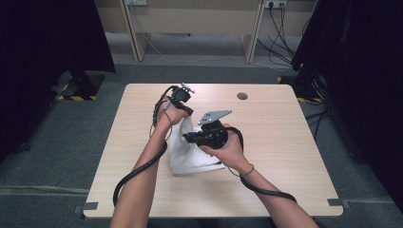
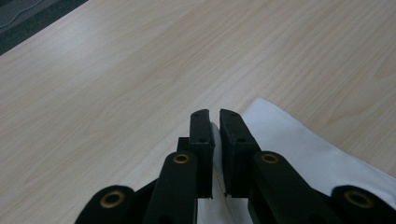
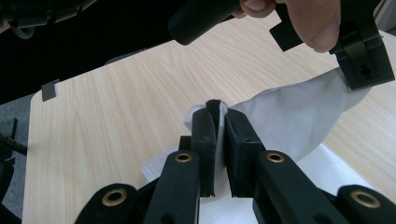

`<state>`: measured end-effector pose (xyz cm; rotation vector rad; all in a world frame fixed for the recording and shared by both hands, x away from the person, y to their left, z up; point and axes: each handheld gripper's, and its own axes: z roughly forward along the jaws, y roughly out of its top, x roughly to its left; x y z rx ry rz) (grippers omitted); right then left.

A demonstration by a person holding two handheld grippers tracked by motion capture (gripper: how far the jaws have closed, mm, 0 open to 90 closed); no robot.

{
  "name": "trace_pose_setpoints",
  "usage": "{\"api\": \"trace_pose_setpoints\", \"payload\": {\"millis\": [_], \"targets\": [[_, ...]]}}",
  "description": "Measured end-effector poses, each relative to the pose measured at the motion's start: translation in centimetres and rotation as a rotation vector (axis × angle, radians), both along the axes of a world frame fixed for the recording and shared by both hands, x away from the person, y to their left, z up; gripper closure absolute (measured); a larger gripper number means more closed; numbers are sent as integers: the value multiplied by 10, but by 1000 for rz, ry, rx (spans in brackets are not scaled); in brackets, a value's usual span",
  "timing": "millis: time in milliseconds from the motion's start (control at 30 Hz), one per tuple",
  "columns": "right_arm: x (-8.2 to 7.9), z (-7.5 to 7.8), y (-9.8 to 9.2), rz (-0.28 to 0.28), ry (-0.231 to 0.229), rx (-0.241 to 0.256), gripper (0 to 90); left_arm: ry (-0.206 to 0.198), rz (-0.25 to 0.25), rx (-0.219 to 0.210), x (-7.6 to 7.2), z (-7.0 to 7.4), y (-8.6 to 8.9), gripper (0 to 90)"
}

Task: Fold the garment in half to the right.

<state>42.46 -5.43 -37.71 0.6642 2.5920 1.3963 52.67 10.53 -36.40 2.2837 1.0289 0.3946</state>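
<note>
I have the white cloth (image 1: pixel 190 154) pinched in both claws near the middle of the bench (image 1: pixel 285 142). The right claw (image 3: pixel 218 114) is clamped on a folded edge, with a sliver of fabric showing between its jaws. The left claw (image 2: pixel 214 116) has its jaws nearly together on another edge of the same cloth, and the fabric runs up between them. Part of the cloth hangs lifted between the two claws; the rest lies on the bench below them, closer to me.

Risks as I judge them: the right grip sits close to the very edge of the fabric, so a sharp pull apart could slide the cloth out of those jaws and drop that corner. The left grip looks thin too, since little cloth shows past the tips. If I spread the claws unevenly, the span between them will twist rather than open flat. The lower part resting on the wood could drag and bunch if I move sideways before lifting. The cable (image 1: pixel 138 173) trailing over the bench could also snag the loose fabric.
</note>
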Motion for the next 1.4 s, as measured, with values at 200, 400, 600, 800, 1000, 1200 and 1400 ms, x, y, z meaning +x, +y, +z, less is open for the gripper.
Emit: {"api": "trace_pose_setpoints", "payload": {"millis": [200, 400, 600, 800, 1000, 1200, 1400], "targets": [[0, -2, -2, -3, 4, -2, 835, 2, -4, -1, 0, -2, -3, 828], [1, -4, -5, -6, 7, -2, 835, 2, -7, 0, -1, -3, -6, 825], [0, -7, -7, -8, 13, -5, 834, 7, -10, 1, 0, -6, -9, 822], [1, -10, -10, -9, 14, -8, 833, 8, -12, 0, 0, -8, -11, 818], [0, -12, -12, -13, 17, -9, 832, 12, -13, -1, -1, -10, -14, 817], [-1, -14, -14, -14, 19, -14, 832, 17, -14, -2, 0, -13, -15, 814], [-1, -16, -16, -17, 19, -17, 832, 21, -17, -1, 0, -15, -18, 811]]}}
